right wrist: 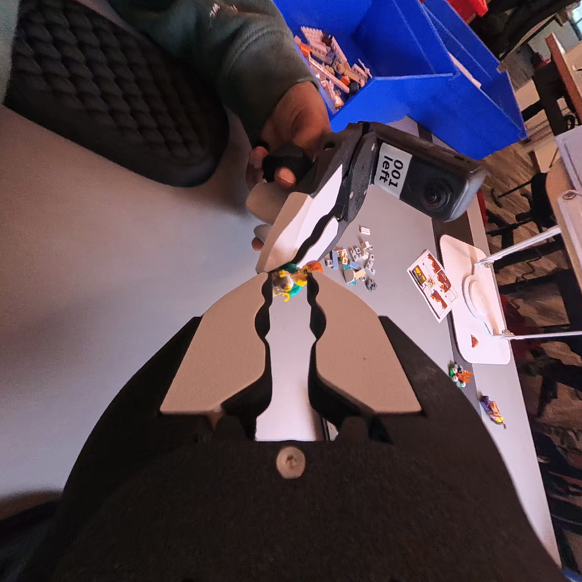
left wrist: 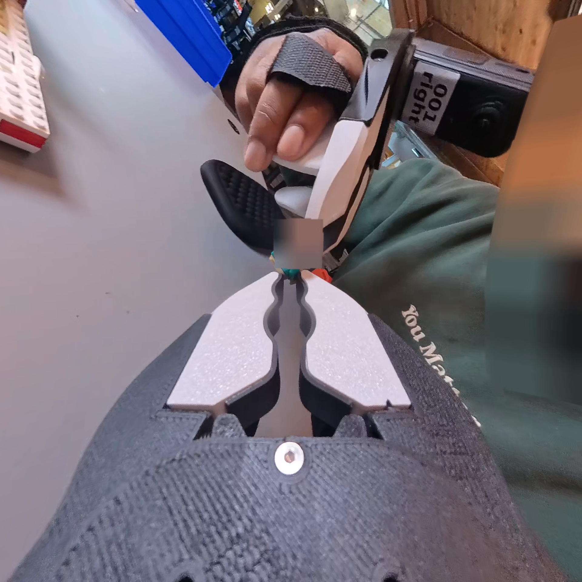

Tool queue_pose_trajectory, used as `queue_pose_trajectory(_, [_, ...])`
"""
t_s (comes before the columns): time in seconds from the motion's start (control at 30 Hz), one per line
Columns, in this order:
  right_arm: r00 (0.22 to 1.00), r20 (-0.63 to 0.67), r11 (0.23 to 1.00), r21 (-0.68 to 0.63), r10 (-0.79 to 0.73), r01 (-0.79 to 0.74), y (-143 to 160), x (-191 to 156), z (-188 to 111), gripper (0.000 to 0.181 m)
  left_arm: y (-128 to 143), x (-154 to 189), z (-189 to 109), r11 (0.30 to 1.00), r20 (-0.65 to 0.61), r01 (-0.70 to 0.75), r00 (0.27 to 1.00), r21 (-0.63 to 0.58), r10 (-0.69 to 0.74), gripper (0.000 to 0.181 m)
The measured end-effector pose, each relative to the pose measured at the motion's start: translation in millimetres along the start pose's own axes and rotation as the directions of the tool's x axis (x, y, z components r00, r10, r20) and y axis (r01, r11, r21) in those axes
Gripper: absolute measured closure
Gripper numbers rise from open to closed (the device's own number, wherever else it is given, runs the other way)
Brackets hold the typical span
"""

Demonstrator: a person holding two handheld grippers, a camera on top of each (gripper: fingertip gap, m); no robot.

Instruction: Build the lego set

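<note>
A lego minifigure [right wrist: 288, 283] with a teal body, yellow hands and orange hair is held in the air between both grippers, which meet tip to tip. In the right wrist view my right gripper [right wrist: 291, 278] has its fingertips against either side of the figure. The left gripper [right wrist: 296, 264] comes in from above, closed on the figure's upper end. In the left wrist view my left gripper [left wrist: 291, 277] is nearly closed, with a bit of the teal figure [left wrist: 291, 273] at its tips. The right gripper's black finger pad [left wrist: 242, 204] shows just beyond; a mosaic patch hides its tips.
On the grey table [right wrist: 126, 252] lie a pile of small loose pieces [right wrist: 352, 261], a sticker sheet [right wrist: 431, 289], a white tray [right wrist: 472, 315] and two small builds [right wrist: 459, 374] near the edge. A blue bin [right wrist: 425, 78] holds more bricks. A black textured pad [right wrist: 110, 88] lies at the left. My two grippers' fingertips are within a few centimetres of each other.
</note>
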State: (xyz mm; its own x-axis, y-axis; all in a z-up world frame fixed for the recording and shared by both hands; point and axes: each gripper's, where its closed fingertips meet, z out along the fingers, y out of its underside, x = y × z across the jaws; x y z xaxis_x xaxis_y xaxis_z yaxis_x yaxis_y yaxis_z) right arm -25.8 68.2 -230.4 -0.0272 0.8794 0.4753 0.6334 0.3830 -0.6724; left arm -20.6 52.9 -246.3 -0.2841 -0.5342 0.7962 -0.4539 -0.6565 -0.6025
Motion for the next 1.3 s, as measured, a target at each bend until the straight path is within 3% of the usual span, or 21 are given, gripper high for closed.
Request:
queue_pose_trajectory(0.23, [1.0, 0.0, 0.998, 0.048, -0.029, 0.029, -13.4, -3.3, -6.2, 0.161, 0.3, 17.1, 3.9, 1.0, -0.093, -0.012, 0.996, 0.001, 0.012, 0.174])
queue_pose_trajectory(0.73, [0.982, -0.003, 0.982, 0.02, -0.187, 0.187, -18.0, -16.2, -7.8, 0.162, 11.3, 22.6, 11.7, 0.998, -0.153, 0.043, 0.987, -0.05, -0.05, 0.174])
queue_pose_trajectory(0.77, [0.981, 0.004, 0.981, 0.021, -0.193, 0.193, -18.3, -17.8, -8.4, 0.181, 11.8, 23.7, 12.5, 0.998, -0.159, 0.043, 0.986, -0.053, -0.051, 0.176])
queue_pose_trajectory(0.8, [0.98, 0.016, 0.98, 0.016, -0.198, 0.198, -17.0, -21.2, -6.6, 0.181, 5.9, 30.7, 12.1, 0.998, -0.204, 0.059, 0.977, -0.018, -0.061, 0.178])
queue_pose_trajectory(1.07, [0.991, 0.005, 0.989, 0.07, -0.131, 0.13, -22.3, -25.5, -7.4, 0.181, 14.7, 20.8, 13.8, 0.995, -0.067, -0.062, 0.996, -0.084, 0.056, 0.178])
queue_pose_trajectory(1.3, [0.995, -0.003, 0.992, 0.077, -0.105, 0.104, -17.0, -25.6, -3.3, 0.181, 12.8, 17.4, 12.7, 0.995, -0.053, -0.064, 0.997, -0.073, 0.06, 0.178])
